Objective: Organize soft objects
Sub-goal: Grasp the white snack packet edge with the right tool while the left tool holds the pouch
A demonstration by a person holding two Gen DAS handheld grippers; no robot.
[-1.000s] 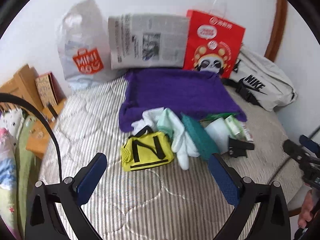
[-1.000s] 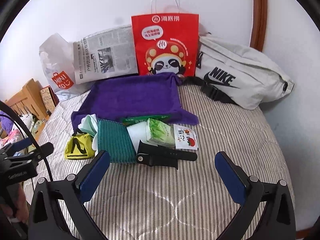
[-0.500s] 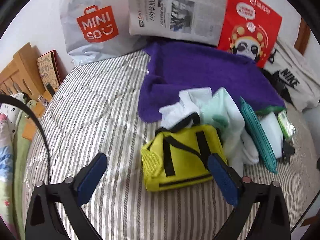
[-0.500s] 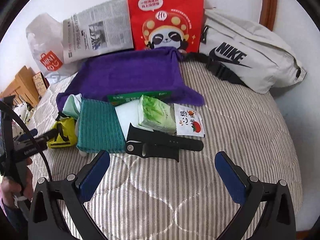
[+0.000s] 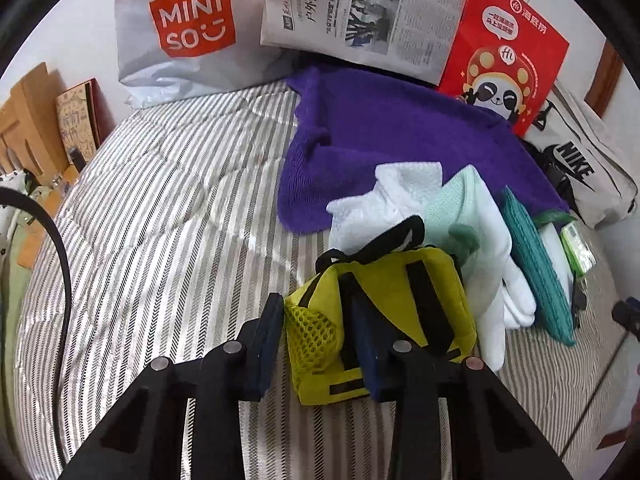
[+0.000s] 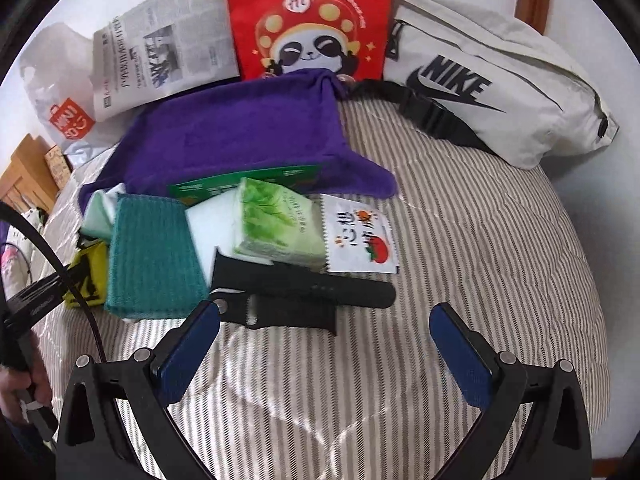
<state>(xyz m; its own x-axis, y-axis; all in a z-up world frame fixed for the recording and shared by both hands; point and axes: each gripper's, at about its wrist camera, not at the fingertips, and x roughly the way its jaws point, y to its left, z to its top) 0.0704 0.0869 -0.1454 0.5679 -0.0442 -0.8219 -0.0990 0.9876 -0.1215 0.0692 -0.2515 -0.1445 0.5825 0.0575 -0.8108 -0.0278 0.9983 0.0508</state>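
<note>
My left gripper [image 5: 316, 328] is shut on the near left side of a small yellow pouch [image 5: 400, 300] with black straps, which lies on the striped bed. Behind the pouch lie white and mint socks [image 5: 472, 216], a teal cloth [image 5: 536, 264] and a purple towel [image 5: 400, 136]. My right gripper [image 6: 324, 336] is open and empty, just in front of a black watch strap [image 6: 304, 288]. In the right wrist view the teal cloth [image 6: 152, 256], a green tissue pack [image 6: 276, 224], a white sachet [image 6: 360, 240], the purple towel [image 6: 240, 132] and the yellow pouch [image 6: 90, 268] lie in a row.
Against the wall stand a Miniso bag [image 5: 180, 36], a newspaper [image 5: 360, 20], a red panda bag [image 6: 308, 16] and a white Nike bag [image 6: 496, 92]. Wooden furniture [image 5: 36, 116] stands left of the bed. Bare striped quilt [image 6: 480, 240] lies to the right.
My left gripper moved forward and shut on the yellow pouch; it was open before. My right gripper moved closer to the watch strap and stayed open.
</note>
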